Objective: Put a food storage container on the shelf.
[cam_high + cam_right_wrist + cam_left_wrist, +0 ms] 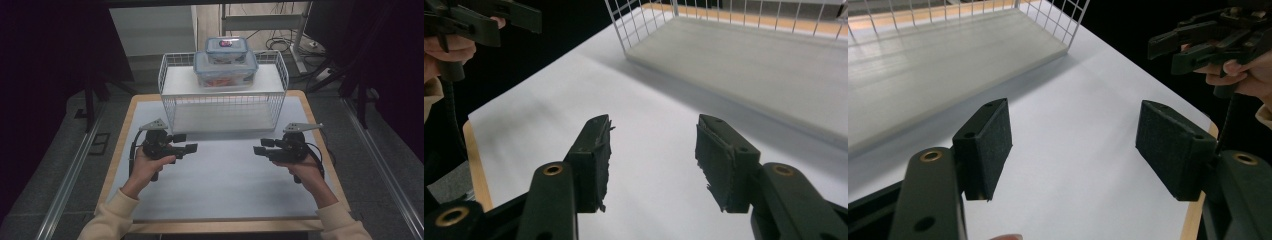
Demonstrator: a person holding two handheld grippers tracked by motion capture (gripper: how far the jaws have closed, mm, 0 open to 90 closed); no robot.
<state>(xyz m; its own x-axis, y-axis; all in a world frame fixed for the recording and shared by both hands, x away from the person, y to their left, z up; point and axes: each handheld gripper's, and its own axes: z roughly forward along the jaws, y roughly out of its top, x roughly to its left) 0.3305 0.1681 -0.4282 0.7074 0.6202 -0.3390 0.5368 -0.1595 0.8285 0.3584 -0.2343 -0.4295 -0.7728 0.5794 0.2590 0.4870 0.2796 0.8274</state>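
My left gripper (186, 143) hovers over the left half of the white table mat (220, 180), held in a hand, jaws open and empty. My right gripper (262, 146) faces it from the right side, also open with nothing between its pads. In the left gripper view the open jaws (1074, 120) frame bare mat, with the right gripper (1173, 47) at upper right. In the right gripper view the open jaws (654, 130) also frame bare mat, and the left gripper (499, 20) sits at upper left.
A white wire rack (172, 100) stands at the back of the table. On its top shelf sits a large clear lidded container (226, 72) with a smaller one (227, 50) stacked on it. The rack's lower shelf (938, 65) is bare. Wooden table edges frame the mat.
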